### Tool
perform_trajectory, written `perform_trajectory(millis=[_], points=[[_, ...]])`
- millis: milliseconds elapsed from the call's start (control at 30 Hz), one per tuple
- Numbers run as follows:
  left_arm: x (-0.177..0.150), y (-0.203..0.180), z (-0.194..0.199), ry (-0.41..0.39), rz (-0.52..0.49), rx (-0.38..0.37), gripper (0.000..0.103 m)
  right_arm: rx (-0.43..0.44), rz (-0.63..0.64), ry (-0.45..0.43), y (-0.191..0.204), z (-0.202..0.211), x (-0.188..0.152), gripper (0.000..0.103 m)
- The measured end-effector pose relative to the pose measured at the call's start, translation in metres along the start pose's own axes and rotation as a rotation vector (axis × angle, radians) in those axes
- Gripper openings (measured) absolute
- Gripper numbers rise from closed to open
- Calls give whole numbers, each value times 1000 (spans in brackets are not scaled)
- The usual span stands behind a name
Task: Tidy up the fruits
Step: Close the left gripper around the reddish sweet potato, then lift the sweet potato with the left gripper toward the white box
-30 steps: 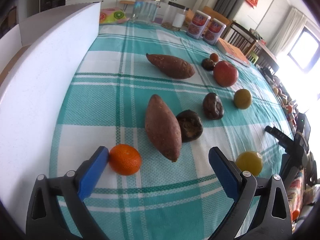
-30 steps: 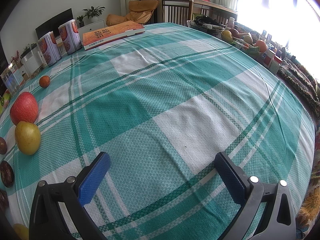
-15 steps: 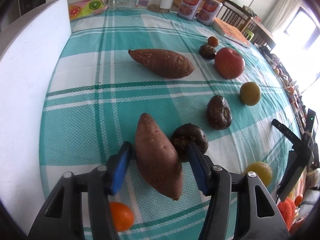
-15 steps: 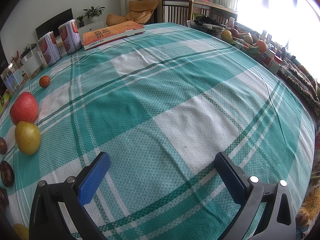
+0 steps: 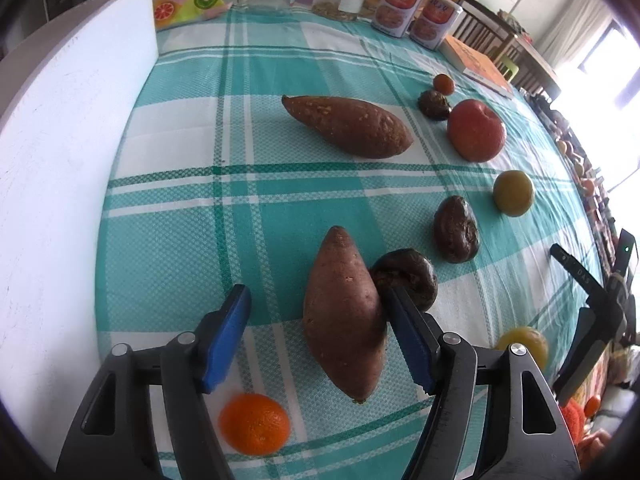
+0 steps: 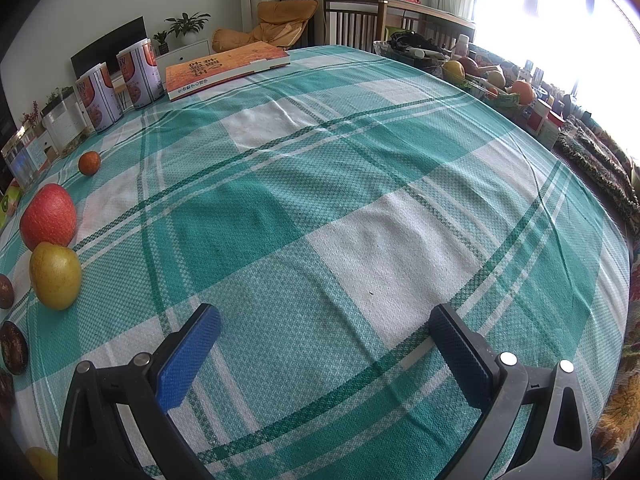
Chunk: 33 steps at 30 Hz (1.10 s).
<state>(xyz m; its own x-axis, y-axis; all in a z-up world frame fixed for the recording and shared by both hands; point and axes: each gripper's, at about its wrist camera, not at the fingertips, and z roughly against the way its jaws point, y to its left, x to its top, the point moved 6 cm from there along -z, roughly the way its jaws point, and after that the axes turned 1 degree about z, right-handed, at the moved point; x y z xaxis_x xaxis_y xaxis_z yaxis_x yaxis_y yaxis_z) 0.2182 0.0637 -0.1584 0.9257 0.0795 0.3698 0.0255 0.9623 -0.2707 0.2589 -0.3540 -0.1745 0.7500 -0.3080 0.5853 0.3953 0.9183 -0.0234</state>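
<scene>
In the left wrist view my left gripper [image 5: 320, 300] is open and straddles the near sweet potato [image 5: 344, 312]; the right finger touches its side, the left finger stands apart. A dark passion fruit [image 5: 408, 276] lies against it. An orange tangerine [image 5: 254, 424] lies under the left finger. Farther off lie a second sweet potato [image 5: 348, 126], a red apple [image 5: 476, 130], a yellow-green fruit [image 5: 513, 193] and another passion fruit [image 5: 456, 229]. My right gripper [image 6: 324, 320] is open and empty over bare cloth; the apple [image 6: 48, 216] and yellow fruit [image 6: 55, 276] show at its left.
A white board [image 5: 60, 168] stands along the table's left. Jars and two cans [image 5: 416, 10] stand at the far edge, with an orange book [image 6: 224, 68]. A yellow fruit [image 5: 524, 344] lies at the right, near the right gripper's body [image 5: 592, 300]. A fruit basket [image 6: 492, 80] sits beyond.
My left gripper moved forward from beside the tangerine and narrowed around the near sweet potato. The right gripper has not moved.
</scene>
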Motion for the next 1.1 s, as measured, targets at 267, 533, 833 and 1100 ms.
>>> perform_trajectory(millis=[267, 533, 833, 1100], points=[[-1, -1, 16, 30, 19, -86, 76, 0, 0, 0, 0, 0, 0, 103], [5, 4, 20, 50, 45, -117, 81, 0, 0, 0, 0, 0, 0, 103], [-1, -14, -8, 90, -69, -37, 52, 0, 0, 0, 0, 0, 0, 103], [2, -10, 11, 23, -48, -13, 43, 0, 0, 0, 0, -1, 0, 103]])
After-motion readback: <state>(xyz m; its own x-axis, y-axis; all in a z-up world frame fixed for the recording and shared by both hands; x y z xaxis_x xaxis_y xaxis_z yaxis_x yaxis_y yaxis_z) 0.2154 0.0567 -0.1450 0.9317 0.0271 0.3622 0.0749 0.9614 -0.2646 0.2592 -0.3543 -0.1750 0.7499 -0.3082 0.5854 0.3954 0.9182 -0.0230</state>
